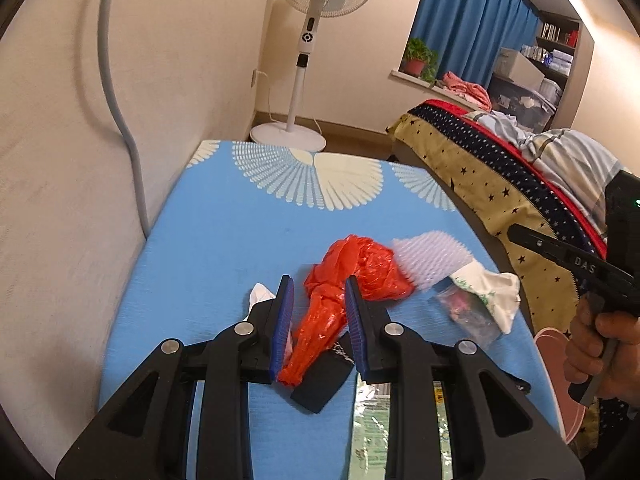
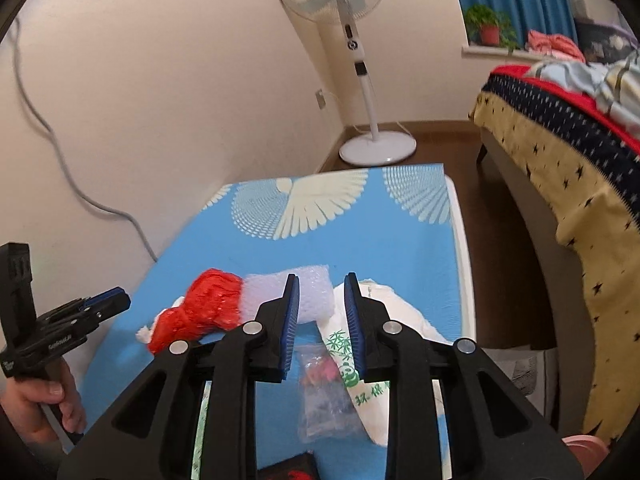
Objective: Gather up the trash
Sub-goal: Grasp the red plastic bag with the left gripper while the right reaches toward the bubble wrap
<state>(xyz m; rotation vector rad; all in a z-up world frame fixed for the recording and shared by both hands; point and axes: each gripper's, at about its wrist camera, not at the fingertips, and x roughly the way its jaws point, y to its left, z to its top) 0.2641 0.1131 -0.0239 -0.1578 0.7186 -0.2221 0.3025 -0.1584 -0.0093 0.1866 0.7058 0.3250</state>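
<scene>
Left tool (image 1: 319,285) hangs open astride the red plastic bag (image 1: 352,276); right tool (image 2: 322,283), jaws apart and empty, nears the clear packet (image 2: 326,392) beside that bag; pinch each bunched middle

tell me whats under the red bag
A black flat piece pokes out beneath the red bag, and white paper shows behind. Anything else beneath is covered.

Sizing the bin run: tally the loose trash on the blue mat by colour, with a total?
Red: 1, crumpled red plastic bag
White: 3, foam net sleeve, white printed bag, small white scrap
Clear: 1, clear packet
Black: 1, flat black piece
Total: 6
</scene>
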